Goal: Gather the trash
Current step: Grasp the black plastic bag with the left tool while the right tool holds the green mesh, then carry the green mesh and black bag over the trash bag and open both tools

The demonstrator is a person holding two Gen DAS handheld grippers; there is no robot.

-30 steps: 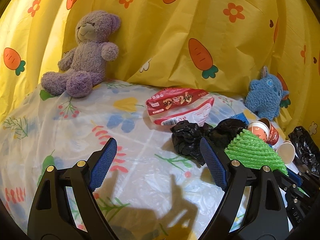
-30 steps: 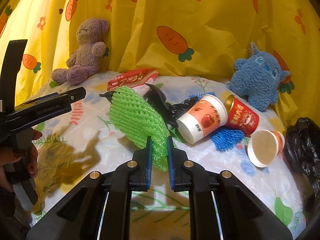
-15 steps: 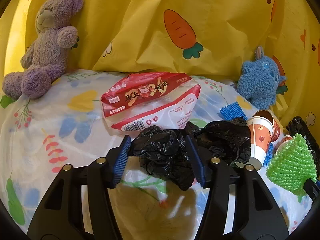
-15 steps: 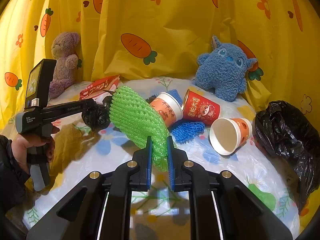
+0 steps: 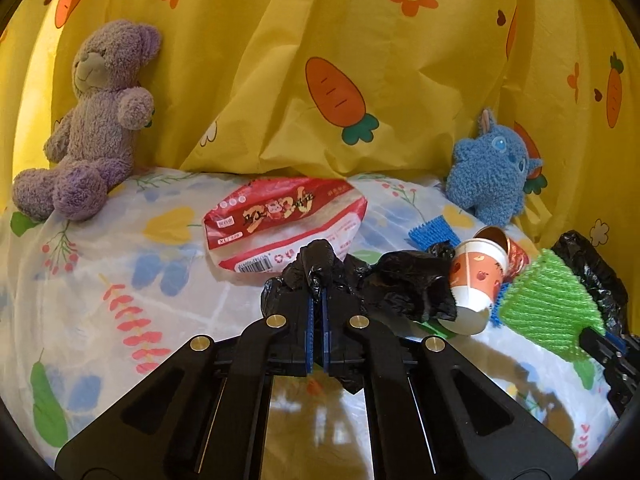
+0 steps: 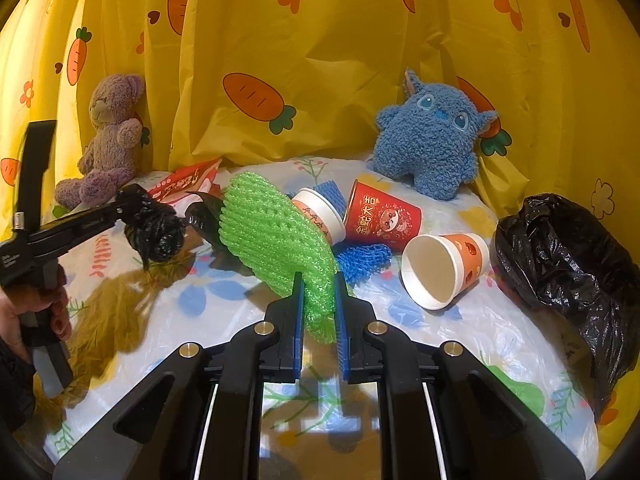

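While trash gets gathered, left gripper (image 5: 316, 304) pinches crumpled black plastic (image 5: 320, 264) tight between its fingers; right gripper (image 6: 318, 312) clamps green foam net (image 6: 276, 236), bin bag (image 6: 568, 256) beside it.

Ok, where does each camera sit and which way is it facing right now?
Left wrist: on the left hand-held gripper, looking along its fingers, shut on the crumpled black bag, toward the yellow curtain.
Right wrist: on the right hand-held gripper, shut on the green foam net; a hand holding the left hand-held gripper shows at left.
Shared: purple bear, blue plush, red wrapper, cups.
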